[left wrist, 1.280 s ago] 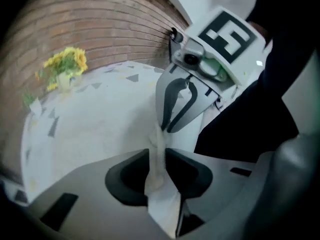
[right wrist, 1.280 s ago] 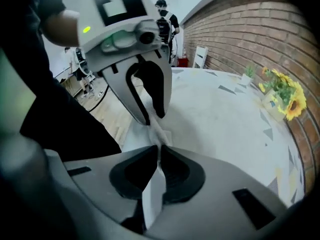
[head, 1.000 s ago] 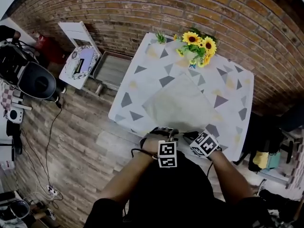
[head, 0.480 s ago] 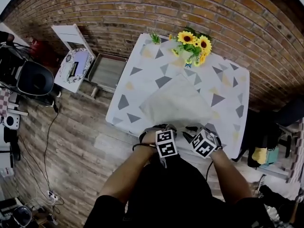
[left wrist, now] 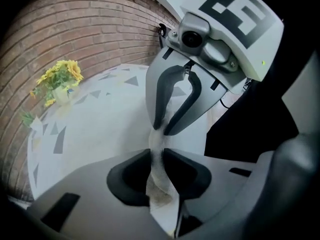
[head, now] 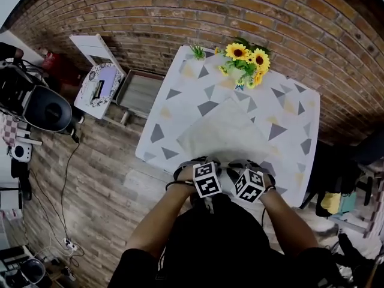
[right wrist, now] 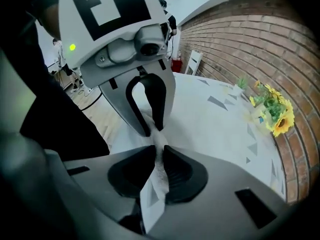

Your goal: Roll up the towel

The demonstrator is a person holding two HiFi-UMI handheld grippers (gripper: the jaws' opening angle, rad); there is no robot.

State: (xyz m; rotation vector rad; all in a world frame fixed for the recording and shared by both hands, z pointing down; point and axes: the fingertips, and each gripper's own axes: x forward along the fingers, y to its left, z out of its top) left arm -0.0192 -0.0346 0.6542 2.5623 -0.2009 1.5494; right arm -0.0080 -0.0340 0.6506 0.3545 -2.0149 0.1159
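Head view: towel [head: 225, 134] flat on table [head: 171, 101], near edge at person's side.
Left gripper [left wrist: 159, 159]: pinching towel edge, jaws just eased open slightly.
Right gripper [right wrist: 161, 164]: pinching towel edge, jaws just tightened.
Around: sunflowers [head: 246, 59] at far edge, apart from towel.
Crowding: grippers just beside each other.

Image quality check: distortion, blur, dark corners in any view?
Head view: heavy fisheye, brick wall bows, light even. Left gripper view: black vignette corners, towel close up looks soft. Right gripper view: same vignette, sunflowers smeared near the edge.
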